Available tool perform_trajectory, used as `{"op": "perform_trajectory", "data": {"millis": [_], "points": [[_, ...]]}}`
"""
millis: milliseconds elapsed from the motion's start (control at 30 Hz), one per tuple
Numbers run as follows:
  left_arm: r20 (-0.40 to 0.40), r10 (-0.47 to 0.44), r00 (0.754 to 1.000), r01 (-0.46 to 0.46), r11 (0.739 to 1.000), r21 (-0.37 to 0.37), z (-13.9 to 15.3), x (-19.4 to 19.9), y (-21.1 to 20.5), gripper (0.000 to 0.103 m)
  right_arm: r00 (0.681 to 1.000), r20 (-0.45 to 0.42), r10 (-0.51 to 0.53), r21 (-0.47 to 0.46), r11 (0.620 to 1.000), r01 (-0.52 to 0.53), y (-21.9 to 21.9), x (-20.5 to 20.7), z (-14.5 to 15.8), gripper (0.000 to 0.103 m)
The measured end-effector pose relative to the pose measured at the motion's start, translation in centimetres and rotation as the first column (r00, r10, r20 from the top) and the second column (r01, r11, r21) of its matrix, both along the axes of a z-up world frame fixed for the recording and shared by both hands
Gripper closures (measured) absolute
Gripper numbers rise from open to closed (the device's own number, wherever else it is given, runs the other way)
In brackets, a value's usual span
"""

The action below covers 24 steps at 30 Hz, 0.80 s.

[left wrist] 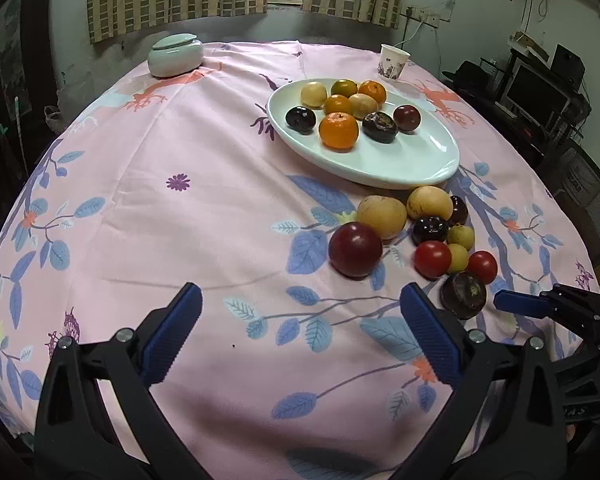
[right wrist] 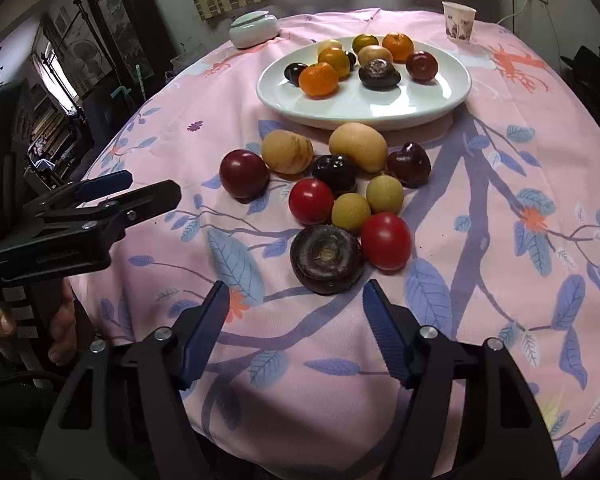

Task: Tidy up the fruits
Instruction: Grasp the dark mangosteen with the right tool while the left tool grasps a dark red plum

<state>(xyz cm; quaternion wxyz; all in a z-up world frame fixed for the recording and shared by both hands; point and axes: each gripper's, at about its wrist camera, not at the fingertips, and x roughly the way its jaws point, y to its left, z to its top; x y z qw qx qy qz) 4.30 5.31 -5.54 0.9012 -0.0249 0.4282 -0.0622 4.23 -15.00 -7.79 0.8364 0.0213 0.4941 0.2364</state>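
Fruits (right wrist: pixel 332 200) heaped by plate (right wrist: pixel 452 96), table middle; no legible writing. Right gripper (right wrist: pixel 296 308) angled down, jaws apart, empty; left gripper (left wrist: pixel 300 312) jaws apart, empty.

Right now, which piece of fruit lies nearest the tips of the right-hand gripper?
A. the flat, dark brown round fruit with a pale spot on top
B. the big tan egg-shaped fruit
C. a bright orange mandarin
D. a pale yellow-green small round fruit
A: in the right wrist view the flat dark brown round fruit lies on the pink tablecloth just ahead of the right gripper, whose pads do not touch it.
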Motion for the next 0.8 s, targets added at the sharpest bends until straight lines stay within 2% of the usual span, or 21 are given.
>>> {"op": "perform_trajectory", "data": {"millis": [100,167,200,233,433,700,767,800], "points": [[-0.016,0.003,1.000,-0.003,1.000,-0.006,-0.3,0.1,0.4,0.002,1.000,-0.012,-0.022,-0.032,0.999,0.022,0.4,0.9,-1.0,0.040],[-0.028,-0.003,1.000,0.003,1.000,-0.007,-0.6,0.2,0.4,0.002,1.000,0.016,-0.027,-0.059,0.998,0.028,0.9,1.4,-1.3,0.043],[-0.031,-0.007,0.999,0.007,1.000,-0.005,-0.6,0.2,0.3,0.002,0.999,0.037,-0.031,-0.088,0.995,0.034,1.3,1.7,-1.4,0.054],[-0.034,-0.010,0.999,0.010,1.000,-0.003,-0.7,0.3,0.2,0.002,0.998,0.059,-0.034,-0.118,0.992,0.041,1.5,2.0,-1.4,0.059],[-0.047,-0.004,0.999,0.005,1.000,0.026,-1.7,1.8,-0.7,0.002,0.998,0.056,-0.023,-0.096,0.995,0.029,0.8,1.3,-1.0,0.059],[-0.094,-0.042,0.995,0.046,0.998,0.046,-3.4,4.5,-3.4,0.002,0.996,0.045,-0.074,-0.073,0.994,0.077,-1.8,0.2,-0.8,0.059],[-0.101,-0.040,0.994,0.044,0.998,0.038,-3.9,5.1,-3.8,0.006,0.996,0.042,-0.075,-0.063,0.995,0.078,-2.1,0.0,-0.8,0.059],[-0.100,-0.036,0.994,0.039,0.999,0.029,-4.0,5.3,-3.8,0.012,0.996,0.043,-0.076,-0.059,0.995,0.078,-2.2,-0.1,-0.8,0.059]]}}
